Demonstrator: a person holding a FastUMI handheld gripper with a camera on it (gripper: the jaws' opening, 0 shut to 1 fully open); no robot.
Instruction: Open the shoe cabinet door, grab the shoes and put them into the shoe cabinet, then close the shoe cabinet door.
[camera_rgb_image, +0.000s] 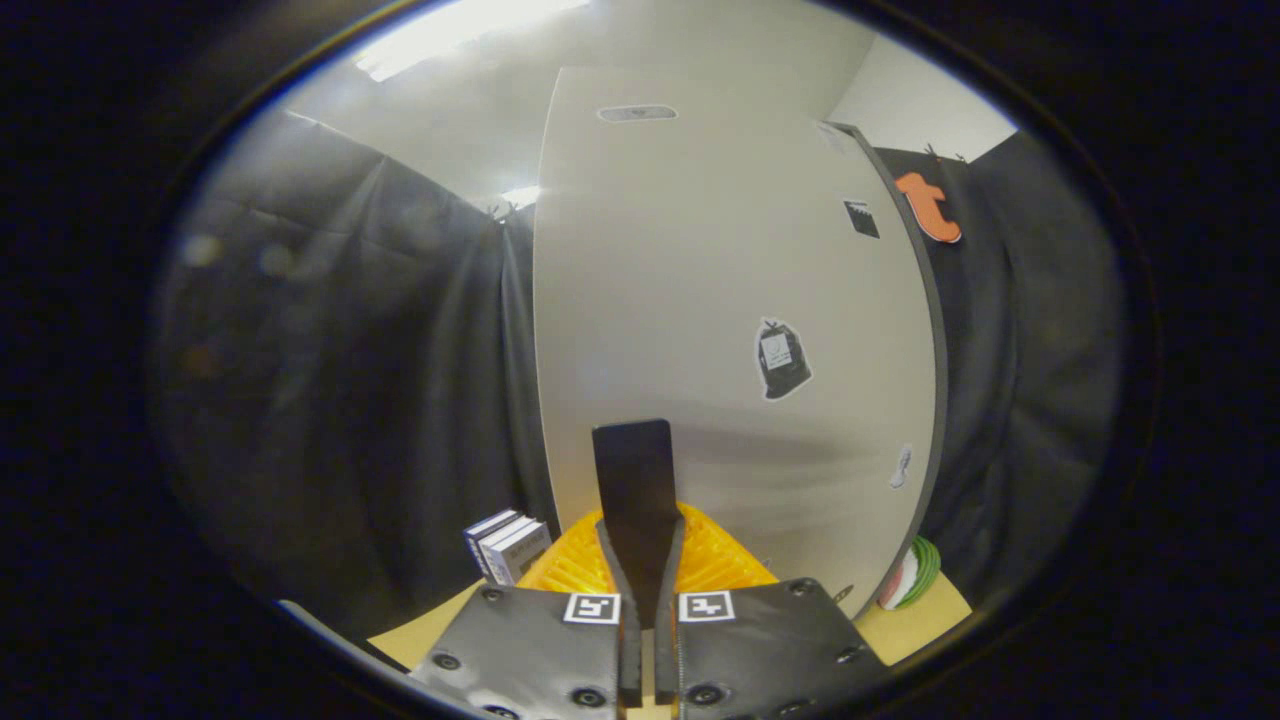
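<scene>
In the gripper view, the gripper (640, 590) has its two fingers pressed together on a flat dark upright tab (633, 490), which rises from between them toward twelve o'clock; both fingers appear to squeeze its narrow lower end. Directly beyond the tab stands the tall pale grey shoe cabinet door (700, 300), smooth and slightly glossy, with a dark edge along its three o'clock side; whether the tab belongs to the door cannot be told. A small dark bag-shaped sticker (781, 358) sits on the door at about two o'clock from the tab. Just behind the fingers lies a yellow ribbed plastic basket (715, 560). At nine o'clock from the fingertips a small stack of white-and-blue boxes (508, 548) rests on the tan wooden tabletop (915, 620), near the basket.
</scene>
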